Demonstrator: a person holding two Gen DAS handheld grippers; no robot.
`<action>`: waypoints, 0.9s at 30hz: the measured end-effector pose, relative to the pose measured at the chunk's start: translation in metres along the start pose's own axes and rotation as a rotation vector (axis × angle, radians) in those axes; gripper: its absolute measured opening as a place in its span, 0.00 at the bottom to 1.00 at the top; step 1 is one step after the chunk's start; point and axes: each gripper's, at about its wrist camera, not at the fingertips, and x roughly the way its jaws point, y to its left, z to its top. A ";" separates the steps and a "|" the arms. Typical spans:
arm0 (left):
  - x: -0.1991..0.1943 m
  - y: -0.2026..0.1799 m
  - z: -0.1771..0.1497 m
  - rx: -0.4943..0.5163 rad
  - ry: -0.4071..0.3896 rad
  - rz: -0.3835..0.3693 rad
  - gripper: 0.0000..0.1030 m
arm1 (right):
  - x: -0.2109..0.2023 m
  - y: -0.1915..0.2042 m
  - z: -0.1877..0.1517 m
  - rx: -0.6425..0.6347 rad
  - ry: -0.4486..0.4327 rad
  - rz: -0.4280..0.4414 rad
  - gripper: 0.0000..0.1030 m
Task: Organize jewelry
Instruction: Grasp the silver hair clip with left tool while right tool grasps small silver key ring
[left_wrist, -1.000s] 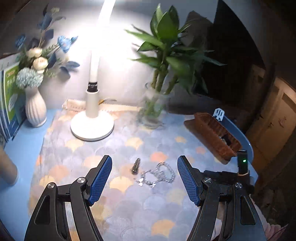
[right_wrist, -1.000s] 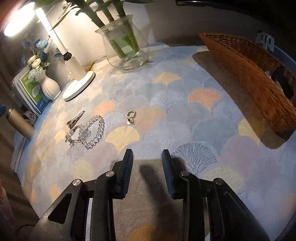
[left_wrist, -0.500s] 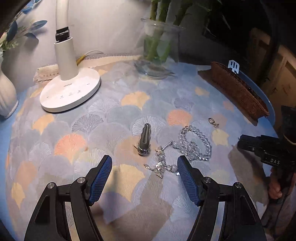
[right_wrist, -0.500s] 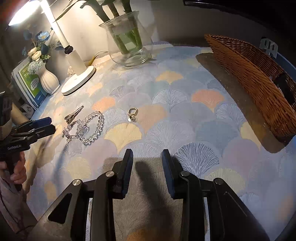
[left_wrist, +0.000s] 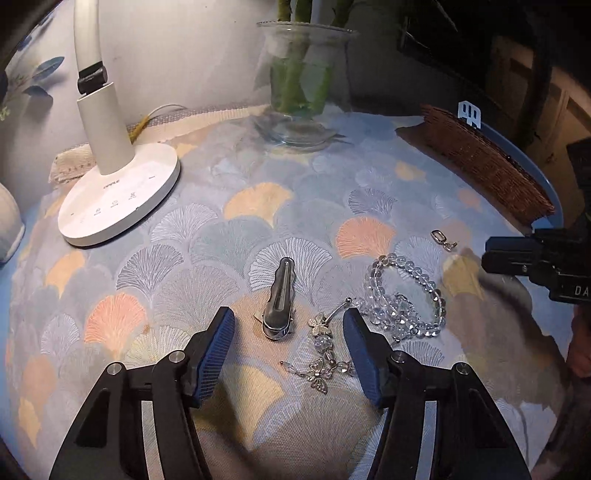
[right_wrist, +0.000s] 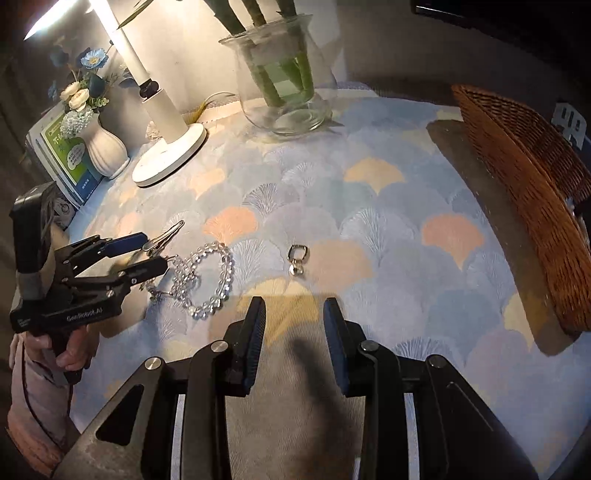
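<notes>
Jaws of the left gripper (left_wrist: 289, 334) have just been closing, yet stay spread with nothing pinched. Between them, just ahead of the tips, lies the silver hair clip (left_wrist: 279, 300) on the desk (left_wrist: 207, 236), its long axis pointing away from the jaws. The butterfly chain (left_wrist: 321, 354) touches the right pad. Beside it lies the crystal bead bracelet (left_wrist: 404, 295). The right gripper (right_wrist: 294, 343), half spread and empty, is nearer to the small clasp (right_wrist: 296, 260). The wicker basket (right_wrist: 528, 192) stands far right.
</notes>
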 end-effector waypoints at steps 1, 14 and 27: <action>0.001 -0.001 0.000 0.008 0.000 0.010 0.61 | 0.006 0.001 0.002 -0.007 0.000 -0.007 0.34; -0.001 0.013 0.000 -0.068 -0.019 0.000 0.38 | 0.031 0.020 0.009 -0.104 -0.041 -0.122 0.33; -0.004 0.025 0.001 -0.123 -0.008 -0.134 0.30 | 0.032 0.023 0.007 -0.113 -0.055 -0.134 0.12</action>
